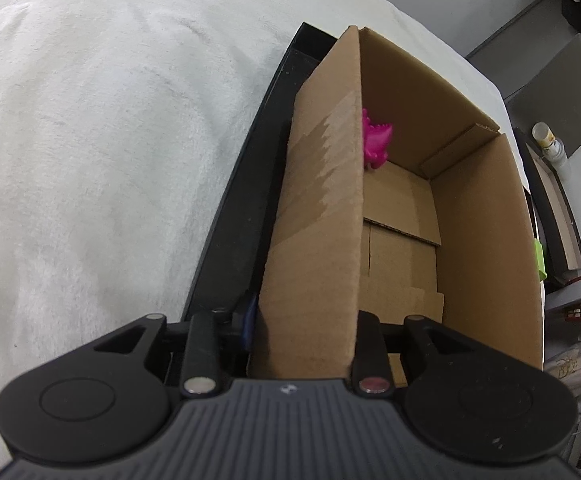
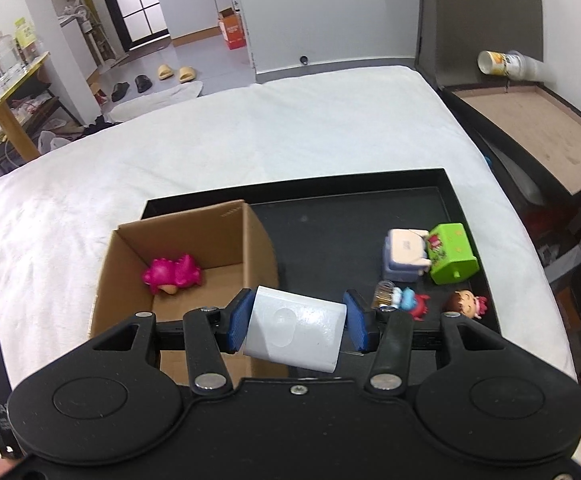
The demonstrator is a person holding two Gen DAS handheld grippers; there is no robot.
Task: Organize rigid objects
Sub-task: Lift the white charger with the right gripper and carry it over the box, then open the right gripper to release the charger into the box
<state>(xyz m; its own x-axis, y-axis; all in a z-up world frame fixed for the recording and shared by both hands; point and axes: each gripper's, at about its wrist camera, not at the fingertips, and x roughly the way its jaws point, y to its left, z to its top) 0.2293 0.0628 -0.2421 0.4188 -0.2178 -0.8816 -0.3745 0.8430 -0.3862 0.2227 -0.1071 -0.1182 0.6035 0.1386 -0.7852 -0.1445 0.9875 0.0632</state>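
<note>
A brown cardboard box [image 2: 226, 228] stands in a black tray [image 2: 330, 196] on a white bed. A pink toy figure [image 2: 172, 274] lies inside the box; it also shows in the left wrist view [image 1: 376, 138]. My left gripper [image 1: 306, 320] is shut on the box's near wall [image 1: 314, 216]. My right gripper [image 2: 296, 314] is shut on a white rounded block [image 2: 294, 326], held above the tray beside the box's right wall. On the tray's right lie a green toy house [image 2: 452, 252], a white and blue toy [image 2: 404, 254] and small figurines [image 2: 466, 302].
The white bed cover [image 2: 250, 132] spreads around the tray. A dark open chest [image 2: 530, 120] with a cup [image 2: 502, 64] stands to the right of the bed. Shelves, slippers and a doorway lie beyond the bed's far edge.
</note>
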